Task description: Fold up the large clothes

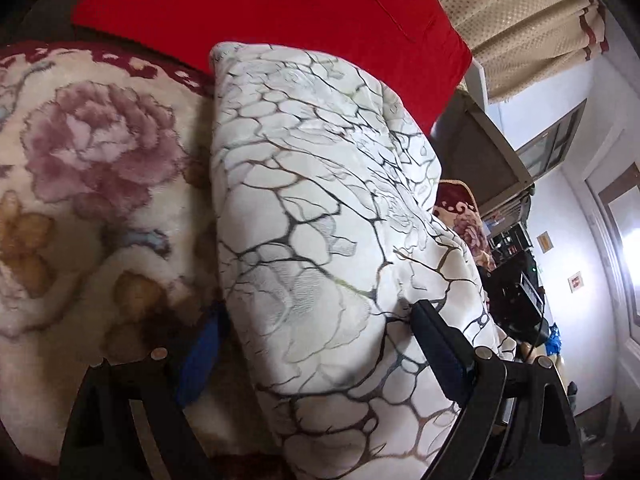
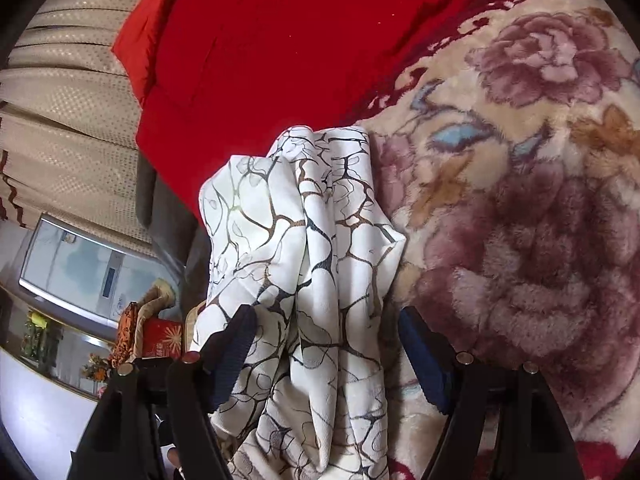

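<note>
A: Where is the cloth?

B: The white cloth (image 1: 320, 208) with dark vein-like lines lies on the floral blanket (image 1: 100, 152). It is folded into a thick bundle, and its far end reaches the red cover (image 1: 280, 12) behind it.

A: And the left gripper?

B: The left gripper (image 1: 316, 320) stands wide, one finger on each side of the bundle. The right-hand pad (image 1: 436, 344) lies against the cloth's edge. The left-hand pad (image 1: 204, 348) sits down by the blanket, right at the cloth's side, partly in shadow. I cannot tell whether the two really pinch it.

A: The right gripper?

B: In the right wrist view the cloth (image 2: 304, 240) runs as a bunched, creased strip between the fingers, hanging past the blanket's (image 2: 520, 220) edge on the near left. The right gripper (image 2: 324, 344) is also spread fairly wide. Its left pad (image 2: 234, 344) rests on the cloth. The other pad (image 2: 424, 352) stands just beside the cloth's edge, over the blanket, with a slim gap showing.

A: What is around?

B: The red cover (image 2: 280, 40) lies beyond the cloth, and a beige curtain (image 2: 72, 92) hangs at the far left.
</note>
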`<state>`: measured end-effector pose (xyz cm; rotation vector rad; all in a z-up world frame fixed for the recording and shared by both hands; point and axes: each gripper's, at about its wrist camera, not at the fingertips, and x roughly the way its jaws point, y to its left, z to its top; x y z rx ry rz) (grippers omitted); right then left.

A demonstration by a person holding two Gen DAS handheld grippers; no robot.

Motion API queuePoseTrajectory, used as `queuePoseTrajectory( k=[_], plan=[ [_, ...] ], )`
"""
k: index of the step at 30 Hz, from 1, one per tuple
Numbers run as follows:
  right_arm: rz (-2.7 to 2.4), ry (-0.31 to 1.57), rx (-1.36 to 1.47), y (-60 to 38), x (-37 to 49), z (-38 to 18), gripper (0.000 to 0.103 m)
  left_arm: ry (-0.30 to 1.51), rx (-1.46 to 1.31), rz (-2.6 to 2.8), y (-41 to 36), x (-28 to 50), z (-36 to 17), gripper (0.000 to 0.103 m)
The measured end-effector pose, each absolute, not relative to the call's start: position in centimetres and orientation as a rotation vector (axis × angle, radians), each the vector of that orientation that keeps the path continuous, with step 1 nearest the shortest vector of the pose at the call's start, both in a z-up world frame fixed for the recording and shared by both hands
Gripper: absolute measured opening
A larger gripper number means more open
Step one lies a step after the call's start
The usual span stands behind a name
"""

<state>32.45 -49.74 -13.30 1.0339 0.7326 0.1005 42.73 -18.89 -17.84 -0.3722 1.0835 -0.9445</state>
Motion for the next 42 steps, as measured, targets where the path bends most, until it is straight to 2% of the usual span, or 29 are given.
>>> queuePoseTrajectory(
  k=[10, 17, 20, 22, 27, 30, 42],
  plan=[
    [0.208, 0.694, 1.122, -50.4, 33.5, -15.1, 0.087, 1.112, -0.34, -0.973, -20.5, 43.2, -18.3, 0.095],
    [0.324, 0.719, 1.023, -47.3, 36.2, -14.4, 0.102, 1.159, -0.327, -0.987, -21.5, 43.3, -19.2, 0.095],
    [0.33, 0.723, 0.993, -46.3, 37.4, -14.4, 0.103, 1.153, -0.304, -0.981, -22.0, 43.1, -19.2, 0.095],
    [0.32, 0.743, 0.96, -45.8, 37.8, -14.5, 0.101, 1.148, -0.287, -0.978, -22.3, 42.9, -19.1, 0.095],
    [0.278, 0.777, 0.859, -45.0, 37.6, -14.3, 0.078, 1.137, -0.252, -0.966, -23.3, 42.7, -18.8, 0.094],
    [0.272, 0.773, 0.846, -44.9, 37.2, -14.4, 0.071, 1.135, -0.219, -0.949, -23.9, 42.5, -18.4, 0.094],
    [0.282, 0.758, 0.851, -44.8, 36.9, -14.6, 0.07, 1.103, -0.119, -0.881, -26.6, 41.3, -16.6, 0.09]
  ],
)
